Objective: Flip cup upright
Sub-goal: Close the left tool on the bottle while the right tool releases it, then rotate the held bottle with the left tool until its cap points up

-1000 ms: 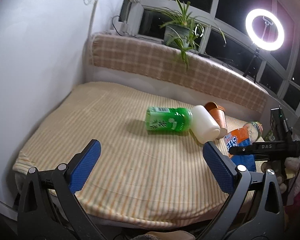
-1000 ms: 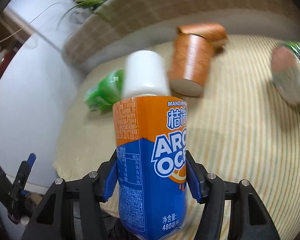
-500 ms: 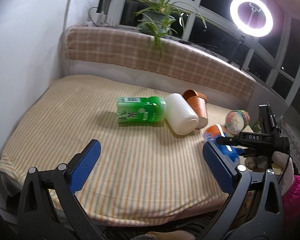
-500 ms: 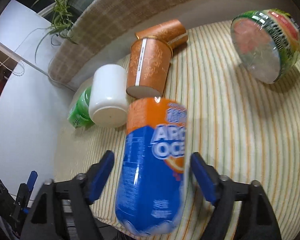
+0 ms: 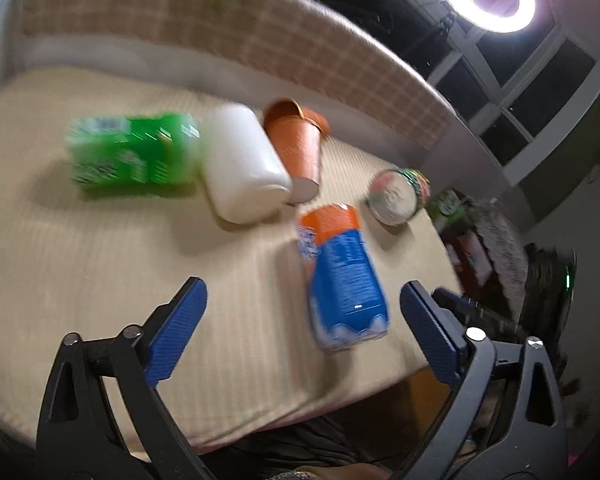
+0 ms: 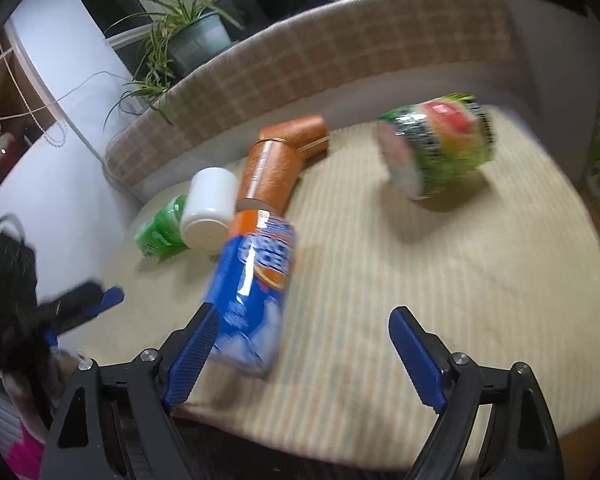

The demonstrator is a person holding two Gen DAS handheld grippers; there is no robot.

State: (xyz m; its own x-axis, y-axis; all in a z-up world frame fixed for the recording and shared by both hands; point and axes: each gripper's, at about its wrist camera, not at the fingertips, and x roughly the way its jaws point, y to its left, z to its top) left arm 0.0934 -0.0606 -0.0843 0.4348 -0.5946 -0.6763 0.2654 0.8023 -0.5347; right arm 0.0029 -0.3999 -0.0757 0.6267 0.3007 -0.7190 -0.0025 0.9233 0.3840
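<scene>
Left wrist view: left claw [image 5: 300, 312] wide open, gripping nothing, blue pads spread over the striped bed cover [image 5: 80, 264]. Blue-orange bottle [image 5: 342, 276] sits between the pads' lines, closer to the right pad, tilted, not touched; base toward the claw, orange end away. Frame is motion-blurred. Ahead of the claw: white cup [image 5: 246, 166] lying on its side, touching the green bottle [image 5: 134, 152] on its left and the orange cup [image 5: 300, 148] on its right, also on its side. A second orange cup [image 5: 290, 110] lies behind that one. Watermelon-print bowl [image 5: 398, 196] ahead-right, tipped on its edge.

Right wrist view: right claw [image 6: 304, 350] also open, empty. Blue-orange bottle [image 6: 254, 288] just beside the left pad; contact unclear from blur. White cup [image 6: 210, 208] ahead-left, bottom facing the claw, wedged between green bottle [image 6: 162, 230] and orange cup [image 6: 272, 176]. Bowl [image 6: 436, 148] ahead-right, well apart. Left claw's blue pad [image 6: 110, 298] visible far left.
</scene>
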